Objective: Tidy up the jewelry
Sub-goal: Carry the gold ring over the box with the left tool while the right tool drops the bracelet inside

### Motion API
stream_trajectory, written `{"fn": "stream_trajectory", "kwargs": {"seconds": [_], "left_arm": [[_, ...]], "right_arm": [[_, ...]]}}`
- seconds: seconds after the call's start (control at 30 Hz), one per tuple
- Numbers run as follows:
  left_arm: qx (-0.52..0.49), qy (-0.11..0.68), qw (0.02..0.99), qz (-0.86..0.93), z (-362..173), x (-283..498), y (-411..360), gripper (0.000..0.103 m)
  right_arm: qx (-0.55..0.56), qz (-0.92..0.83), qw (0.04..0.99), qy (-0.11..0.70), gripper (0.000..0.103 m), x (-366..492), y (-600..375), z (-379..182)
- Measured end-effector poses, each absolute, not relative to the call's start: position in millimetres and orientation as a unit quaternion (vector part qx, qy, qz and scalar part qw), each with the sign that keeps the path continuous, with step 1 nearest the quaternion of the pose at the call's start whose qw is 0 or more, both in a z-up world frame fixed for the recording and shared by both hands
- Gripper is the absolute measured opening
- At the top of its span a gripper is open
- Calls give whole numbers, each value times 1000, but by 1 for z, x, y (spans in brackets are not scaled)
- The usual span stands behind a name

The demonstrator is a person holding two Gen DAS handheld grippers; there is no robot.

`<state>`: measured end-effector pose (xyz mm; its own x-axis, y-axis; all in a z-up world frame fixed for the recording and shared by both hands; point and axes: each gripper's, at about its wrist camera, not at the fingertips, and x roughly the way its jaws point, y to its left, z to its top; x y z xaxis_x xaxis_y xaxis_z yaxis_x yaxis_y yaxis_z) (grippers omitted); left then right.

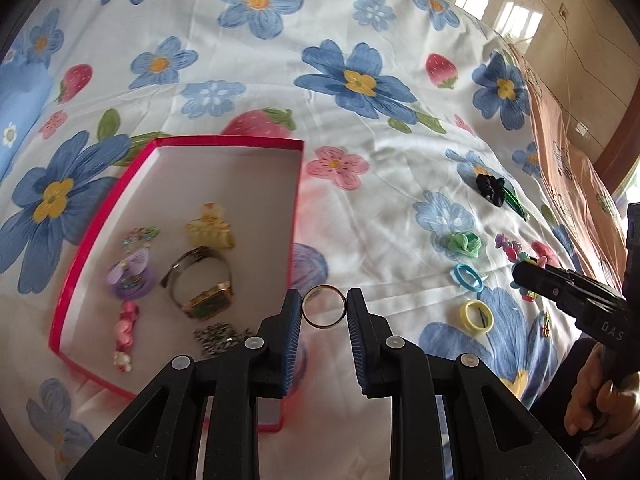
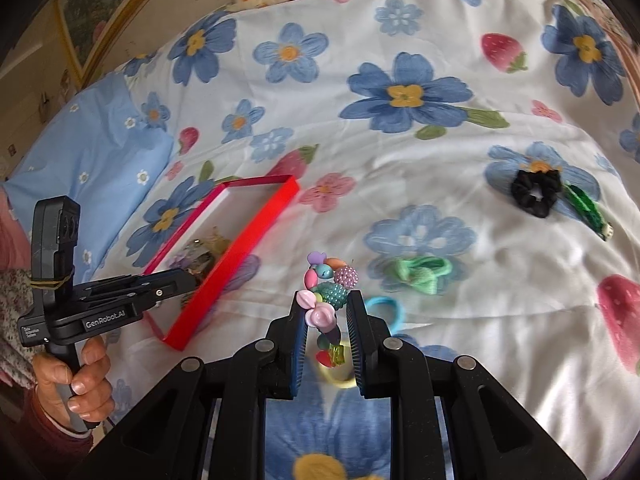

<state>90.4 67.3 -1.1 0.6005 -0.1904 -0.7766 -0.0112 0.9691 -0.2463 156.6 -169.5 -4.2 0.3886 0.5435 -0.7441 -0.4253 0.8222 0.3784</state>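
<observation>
Gold ring (image 1: 324, 306) is pinched across its diameter between the left gripper (image 1: 324, 312) pads, just beside the red box (image 1: 224, 143) wall: light, rigid, slick metal, so it could pop out if squeezed off-centre. Right gripper (image 2: 327, 312) is clamped on a beaded bracelet (image 2: 326, 288) above the floral sheet (image 2: 440, 340); it's floppy, and the loose end dangles.

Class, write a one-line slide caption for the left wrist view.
Left tongs hold a gold ring beside the red box of jewelry.

Red box (image 1: 224, 145); gold ring (image 1: 324, 306); blue-flowered, strawberry-print bedsheet (image 1: 400, 184).
</observation>
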Motion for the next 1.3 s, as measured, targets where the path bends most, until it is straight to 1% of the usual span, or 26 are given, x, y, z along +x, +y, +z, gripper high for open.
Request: {"fn": "stream_trajectory", "kwargs": {"seconds": [0.3,0.63,1.03,1.3], "left_arm": [[-127,434,892,-14,6,61,106,22],[-148,433,889,24,2,43,144,22],[-163,437,883,54,-7,37,174,22],[-160,449,876,74,-21,51,188,22]], "right_arm": [[49,342,811,473,19,146,-121,-2],[34,382,788,481,19,140,-76,-6],[13,427,761,488,19,133,-24,-13],[-7,444,743,500,19,134,8,-26]]}}
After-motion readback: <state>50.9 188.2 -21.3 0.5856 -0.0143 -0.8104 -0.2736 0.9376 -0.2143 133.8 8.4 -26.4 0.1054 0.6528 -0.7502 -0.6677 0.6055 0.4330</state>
